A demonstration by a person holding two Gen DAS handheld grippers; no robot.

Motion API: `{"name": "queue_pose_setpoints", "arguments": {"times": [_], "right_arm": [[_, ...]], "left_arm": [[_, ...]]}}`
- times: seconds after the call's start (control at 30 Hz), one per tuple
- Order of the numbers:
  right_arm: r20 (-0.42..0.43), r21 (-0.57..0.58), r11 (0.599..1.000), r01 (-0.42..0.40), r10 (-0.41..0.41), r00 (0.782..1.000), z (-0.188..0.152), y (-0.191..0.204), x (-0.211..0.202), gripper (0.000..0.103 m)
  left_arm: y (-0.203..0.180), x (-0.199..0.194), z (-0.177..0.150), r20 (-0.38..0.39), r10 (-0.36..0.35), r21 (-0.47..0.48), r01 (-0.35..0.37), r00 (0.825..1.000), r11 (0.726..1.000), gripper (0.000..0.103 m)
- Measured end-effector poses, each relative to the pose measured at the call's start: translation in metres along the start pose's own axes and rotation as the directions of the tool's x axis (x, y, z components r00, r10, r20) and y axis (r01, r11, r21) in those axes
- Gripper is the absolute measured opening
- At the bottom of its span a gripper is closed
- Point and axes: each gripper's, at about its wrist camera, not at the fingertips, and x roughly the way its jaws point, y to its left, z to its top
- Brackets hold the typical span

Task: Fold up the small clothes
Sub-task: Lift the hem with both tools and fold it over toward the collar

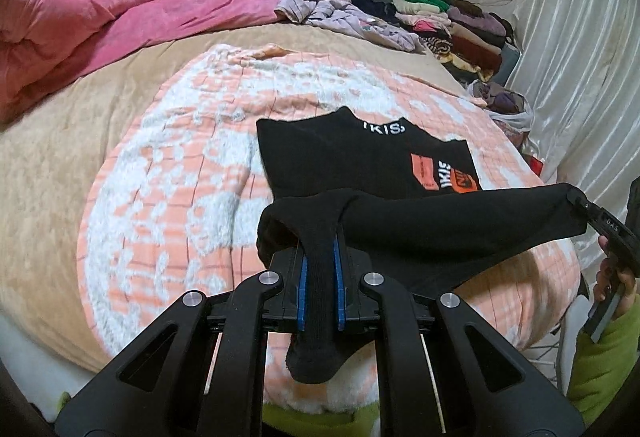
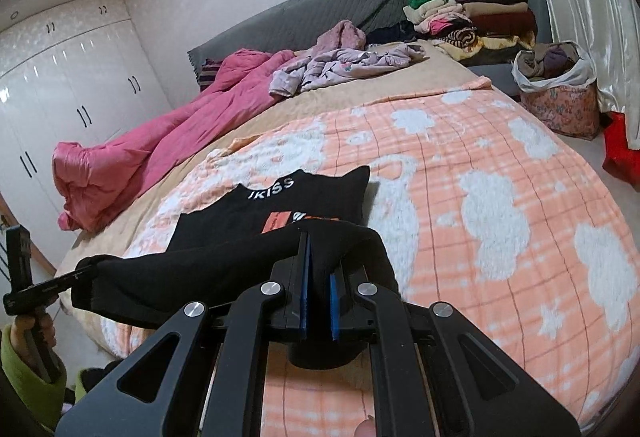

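A white room is seen beyond both tools, with a white wardrobe (image 2: 60, 85) off to the left and a pale curtain (image 1: 580, 37) to the right. Ahead, a bed is covered by a peach-and-white blanket (image 2: 480, 197); a pink duvet (image 1: 100, 29) and stacked clothes (image 2: 472, 21) lie farther off. A black garment (image 1: 360, 165) is spread just ahead, its near edge raised and clamped by the left gripper (image 1: 320, 269) and the right gripper (image 2: 318, 289)
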Motion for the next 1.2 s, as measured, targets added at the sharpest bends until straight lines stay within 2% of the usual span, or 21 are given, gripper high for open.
{"name": "queue_pose_setpoints", "arguments": {"times": [0.27, 0.73, 1.03, 1.2], "right_arm": [[0.006, -0.001, 1.000, 0.020, -0.020, 1.000, 0.010, 0.000, 0.016, 0.007], [0.001, -0.009, 0.998, 0.063, -0.063, 0.998, 0.033, -0.005, 0.057, 0.007], [-0.030, -0.011, 0.996, 0.093, -0.093, 0.995, 0.050, -0.011, 0.102, 0.007], [-0.086, -0.001, 0.993, 0.118, -0.118, 0.989, 0.051, -0.016, 0.136, 0.007]], "left_arm": [[0.004, 0.015, 0.016, 0.008, 0.010, -0.012, -0.010, 1.000, 1.000, 0.004], [0.007, 0.053, 0.051, 0.040, 0.069, 0.001, -0.069, 0.997, 0.998, 0.004], [0.017, 0.090, 0.074, 0.012, 0.101, -0.017, -0.101, 0.995, 0.995, 0.004], [0.024, 0.115, 0.076, -0.034, 0.118, -0.027, -0.119, 0.992, 0.993, 0.007]]}}
